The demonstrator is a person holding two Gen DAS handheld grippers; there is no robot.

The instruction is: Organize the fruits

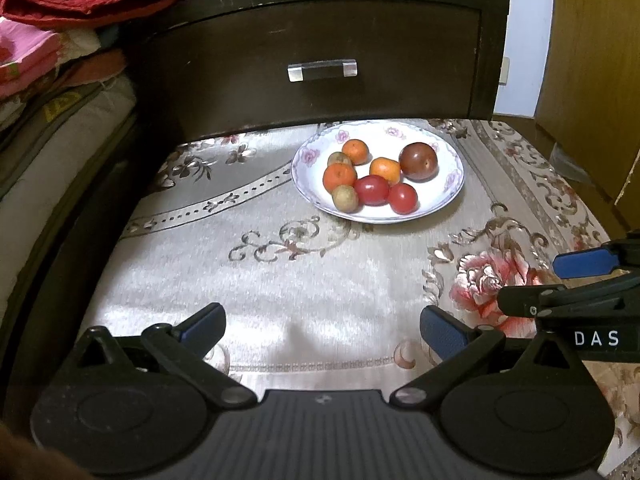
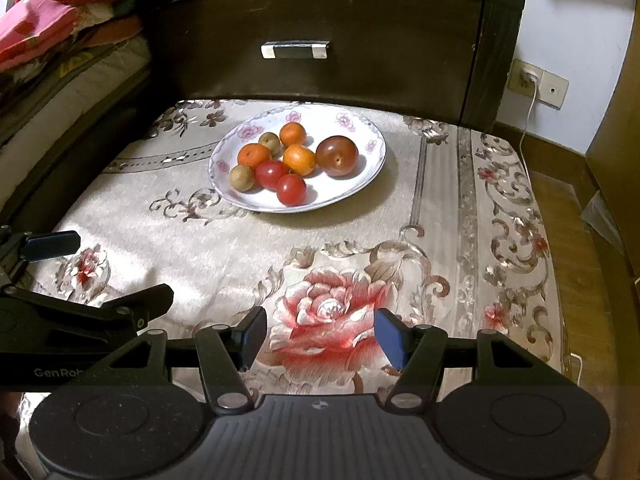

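A white floral-rimmed plate (image 1: 448, 196) sits on the patterned cloth (image 1: 300, 292), just in front of the dark wooden drawer (image 1: 320, 40). It holds all the fruit: three small oranges (image 1: 339, 176), two red tomatoes (image 1: 372, 189), two brownish-green fruits (image 1: 345, 198) and one larger dark plum (image 1: 417, 161) at the right, most clustered and touching. The left gripper (image 1: 322, 326) and right gripper (image 2: 320, 338) hover well short of the plate, both spread wide and holding nothing.

Dark wooden drawer front (image 2: 320, 40), floral cloth (image 2: 320, 264), white wall (image 2: 576, 20)
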